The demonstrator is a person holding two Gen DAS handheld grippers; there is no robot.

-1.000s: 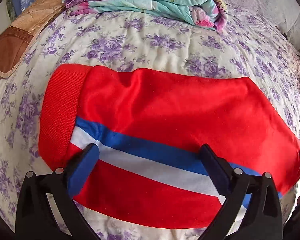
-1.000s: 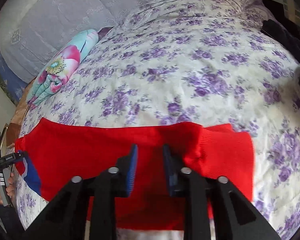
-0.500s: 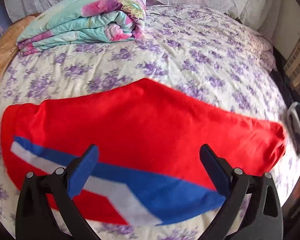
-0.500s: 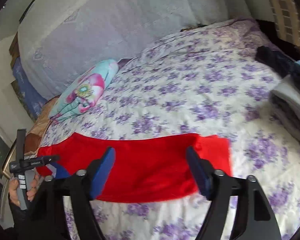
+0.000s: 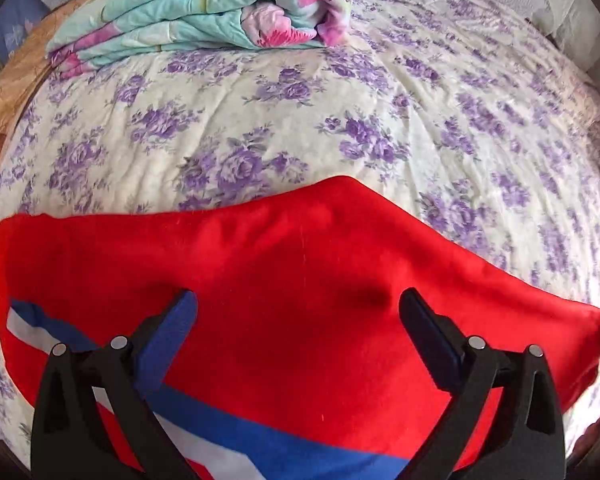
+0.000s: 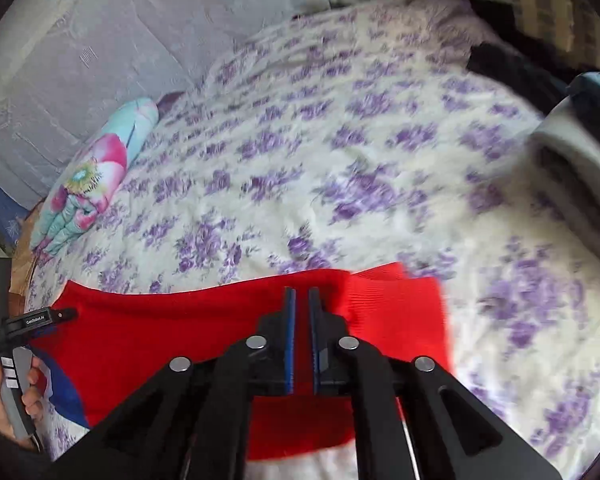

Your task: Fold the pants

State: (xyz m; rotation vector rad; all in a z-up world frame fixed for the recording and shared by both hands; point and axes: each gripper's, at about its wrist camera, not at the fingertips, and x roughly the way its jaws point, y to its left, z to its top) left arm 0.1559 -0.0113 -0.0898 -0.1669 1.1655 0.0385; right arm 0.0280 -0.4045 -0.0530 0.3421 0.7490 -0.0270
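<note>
Red pants (image 5: 300,264) with a blue and white stripe lie flat across the floral bedspread (image 5: 260,120). My left gripper (image 5: 298,304) is open wide and hovers over the middle of the pants, holding nothing. In the right wrist view the pants (image 6: 188,332) lie across the bottom, with the ribbed red waistband (image 6: 400,304) at the right end. My right gripper (image 6: 302,296) has its jaws nearly together, a thin gap between them, right over the pants near the waistband; no cloth shows between them. The left hand-held gripper (image 6: 20,328) shows at the far left.
A folded turquoise and pink floral quilt (image 5: 204,8) lies at the back of the bed; it also shows in the right wrist view (image 6: 96,172). A brown pillow (image 5: 4,96) is at the left edge. Folded grey and dark clothes (image 6: 576,152) sit at the right.
My right gripper went from open wide to nearly shut and dropped close to the pants by the waistband. My left gripper stayed open and moved nearer to the pants.
</note>
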